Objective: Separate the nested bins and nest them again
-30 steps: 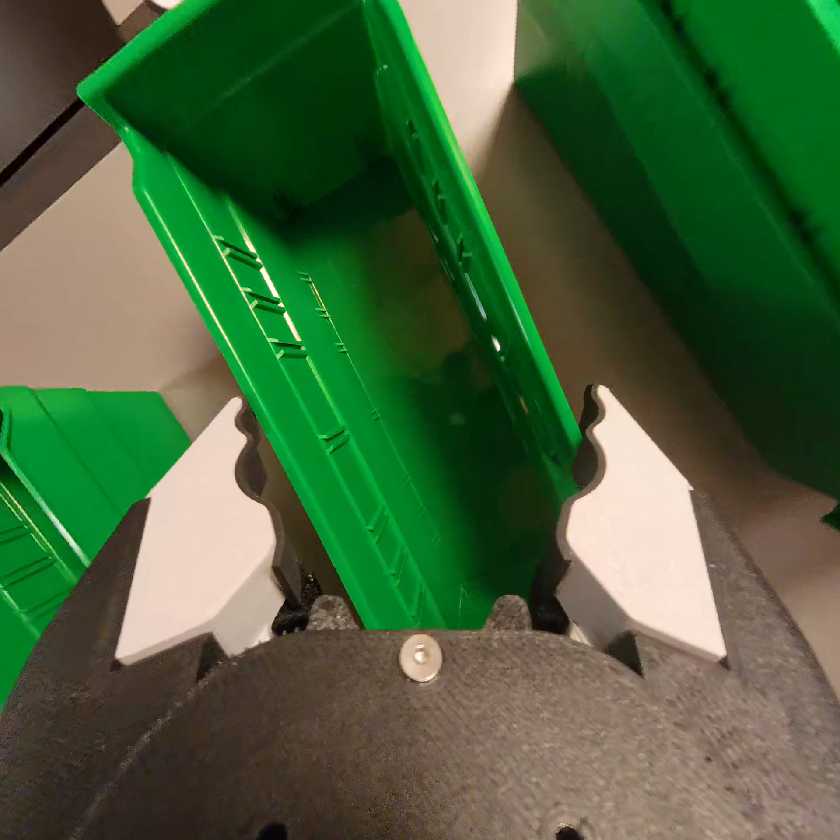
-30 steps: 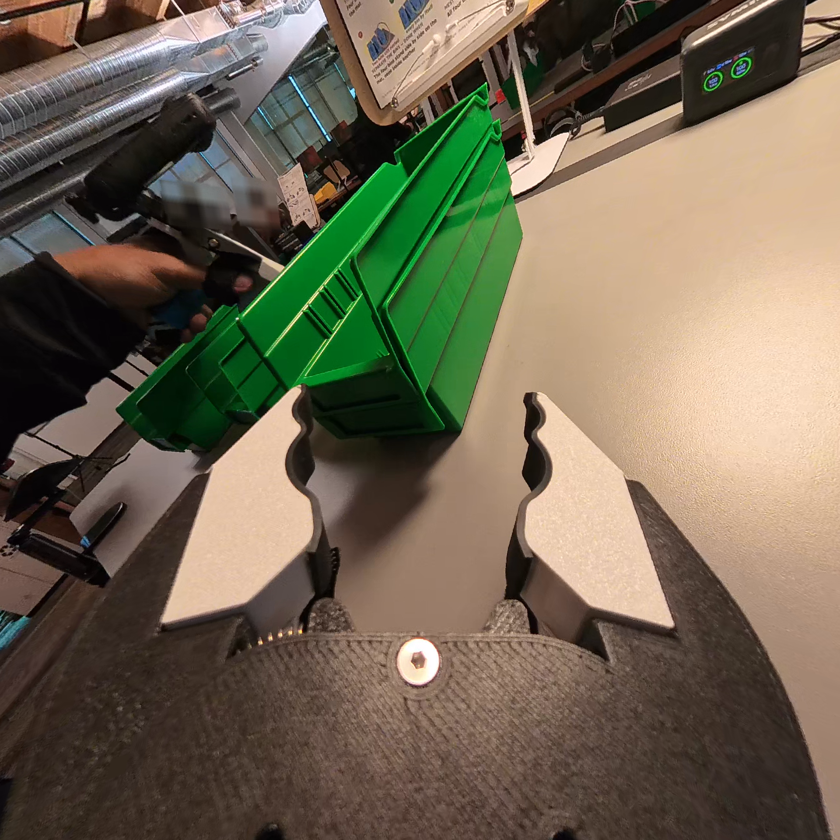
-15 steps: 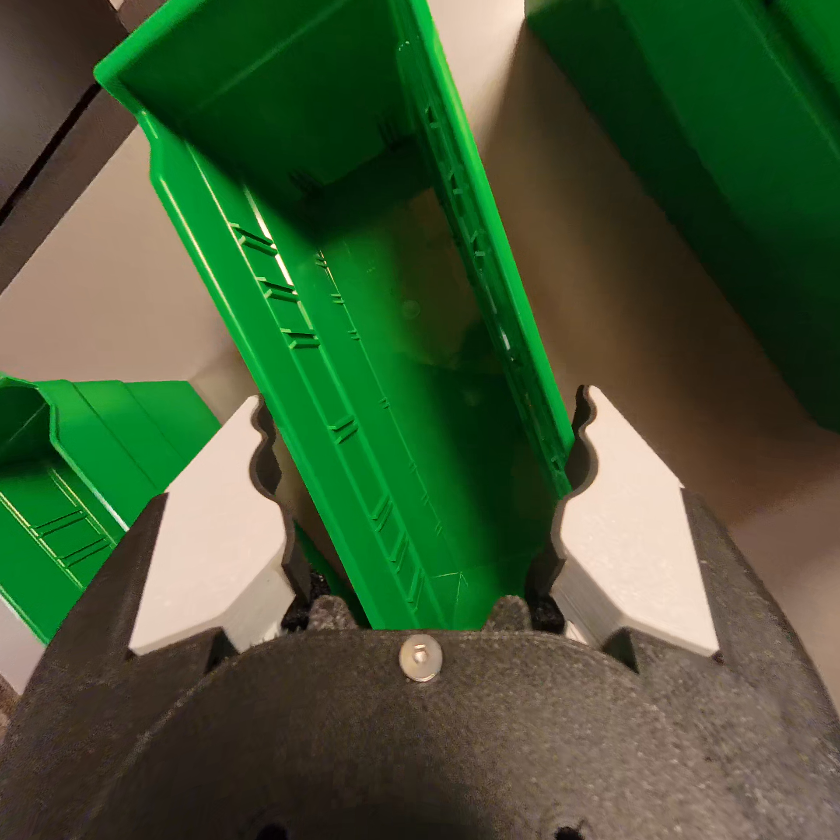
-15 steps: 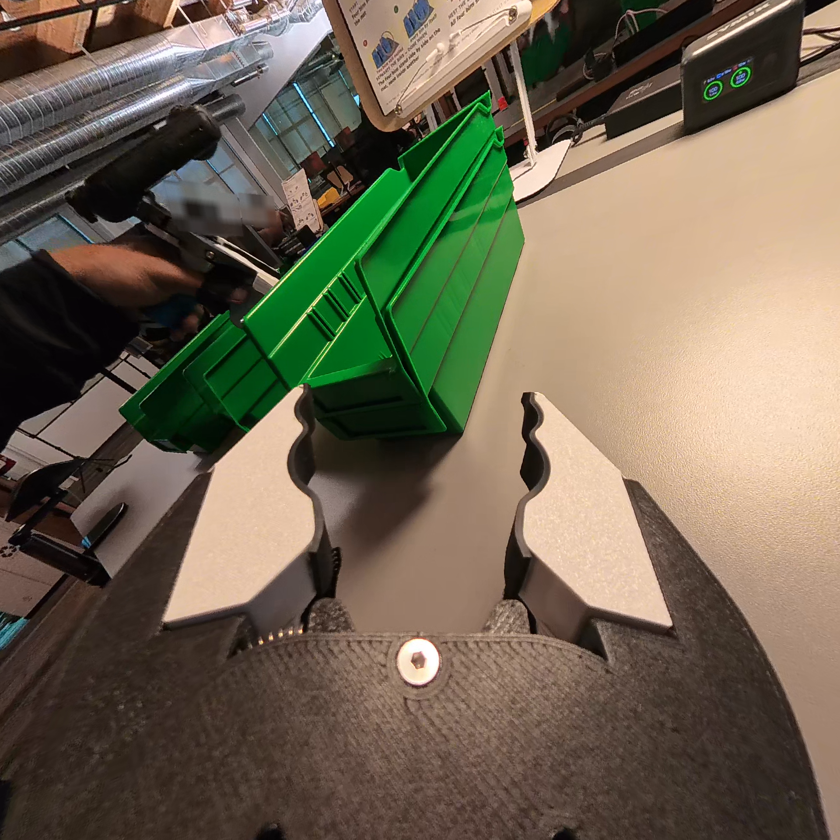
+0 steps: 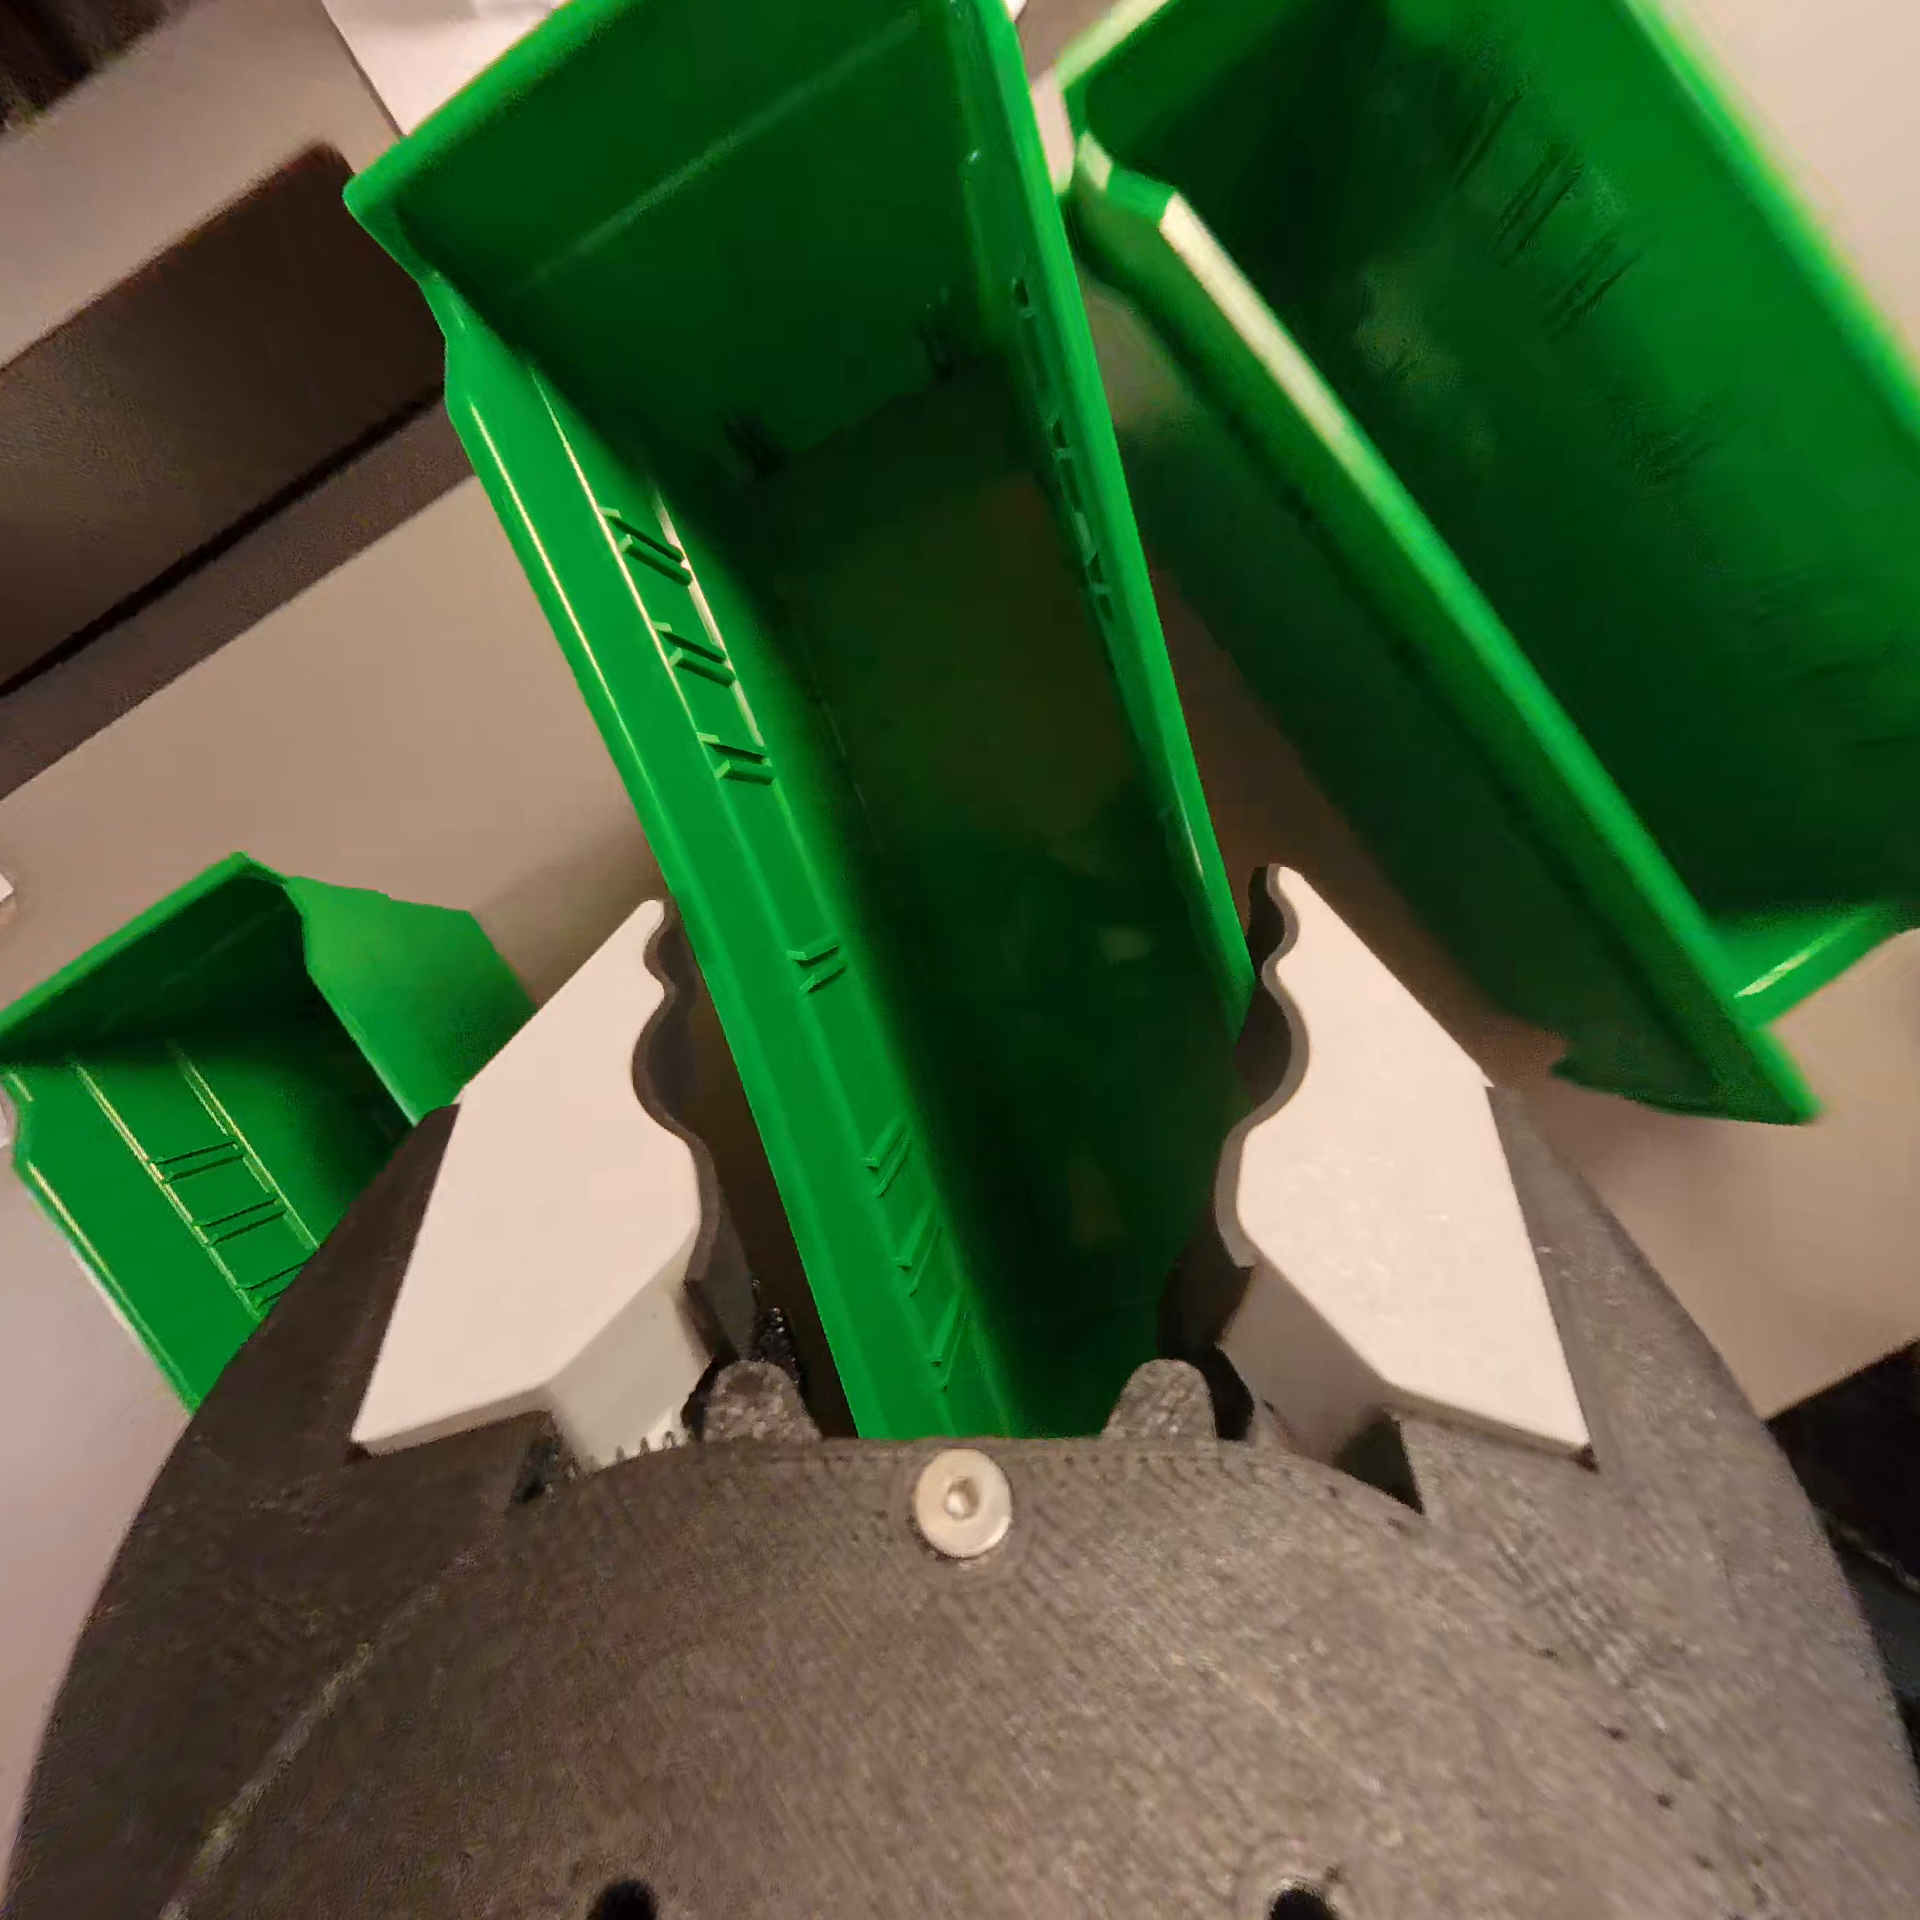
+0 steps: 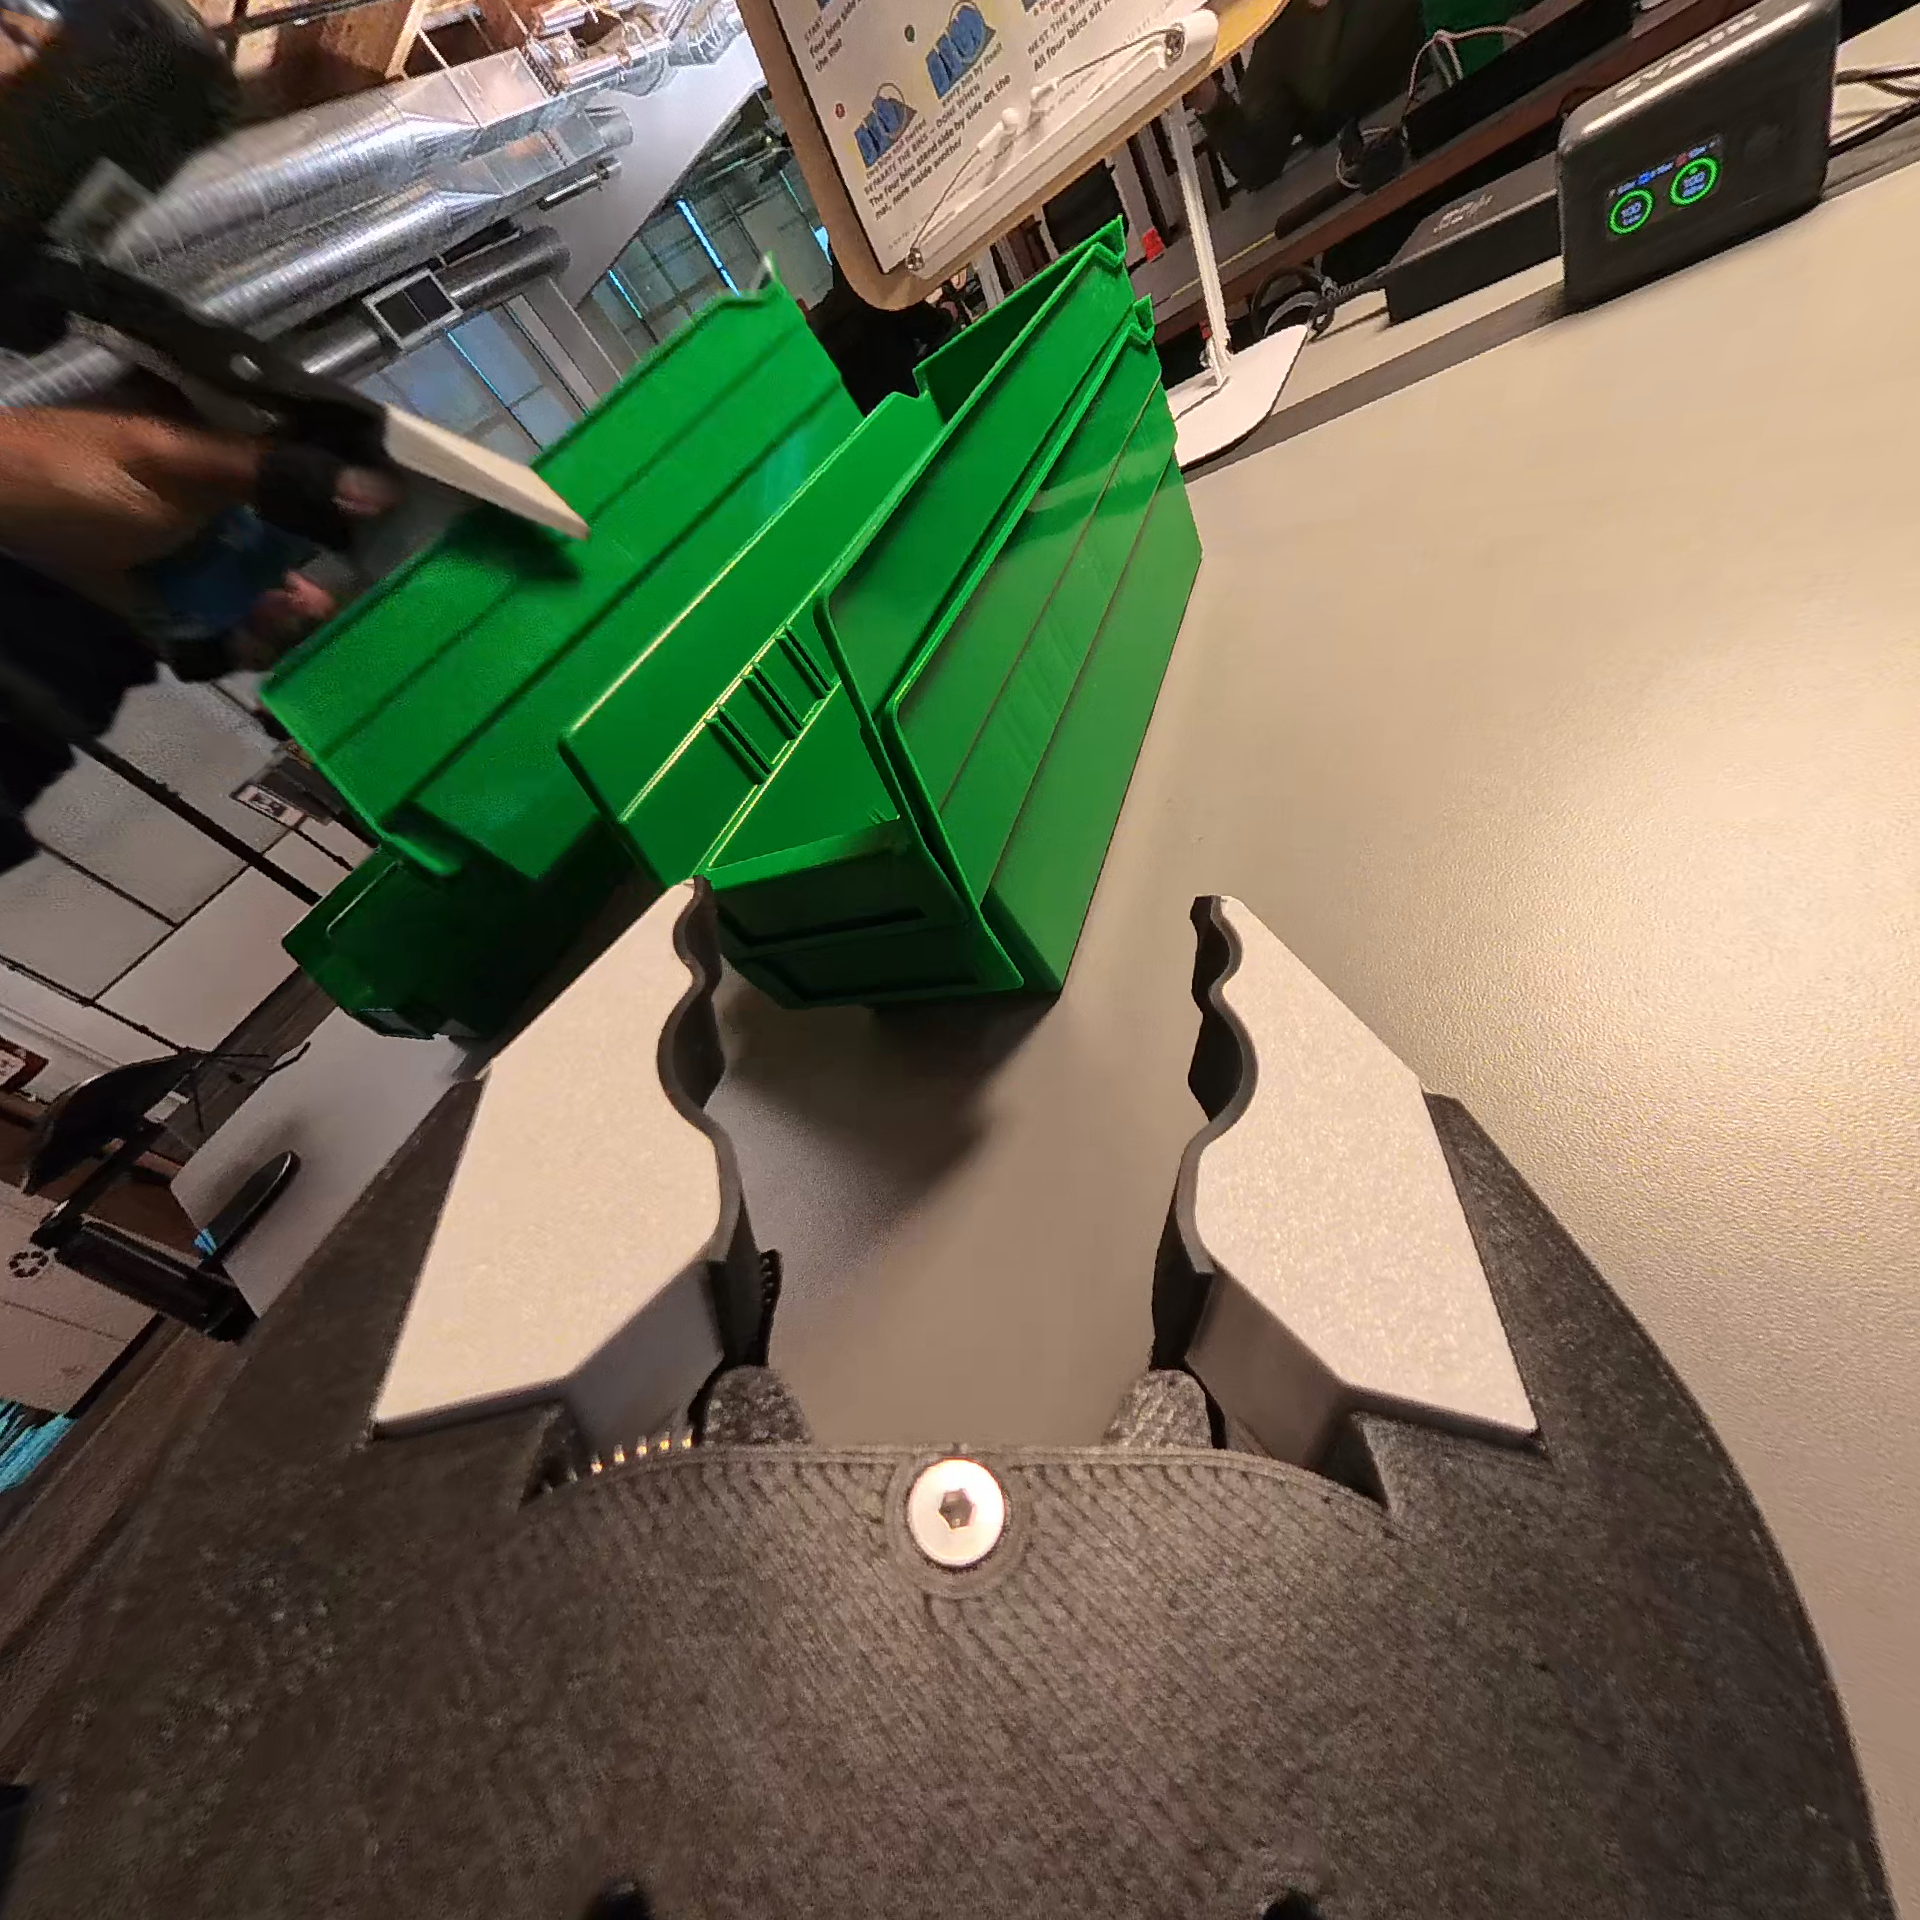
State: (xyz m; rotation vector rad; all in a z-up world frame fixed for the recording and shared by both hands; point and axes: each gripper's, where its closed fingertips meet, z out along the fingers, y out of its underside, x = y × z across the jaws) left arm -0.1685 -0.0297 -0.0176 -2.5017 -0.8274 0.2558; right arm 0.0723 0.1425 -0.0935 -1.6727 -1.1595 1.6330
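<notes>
My left gripper [image 5: 966,899] is shut on a long green bin [image 5: 935,727], one pad on each long side wall near its end. The right wrist view shows that bin [image 6: 582,582] raised off the table with one left finger [image 6: 488,483] on its wall and a hand behind it. A second green bin [image 5: 208,1091] lies lower left, also visible in the right wrist view [image 6: 416,956]. Two nested green bins [image 6: 987,665] stand on the grey table [image 6: 1507,831]; they appear blurred at the right of the left wrist view [image 5: 1558,520]. My right gripper [image 6: 956,914] is open and empty, just short of the nested pair.
A board on a white stand [image 6: 1226,384] stands behind the bins. A black power unit [image 6: 1683,177] with green rings sits at the far right. The table edge [image 6: 260,1226] runs along the left, with a dark floor below.
The left jaws have narrowed onto the green bin's side walls. That bin has come up off the table and apart from the nested pair. The right gripper has barely moved.
</notes>
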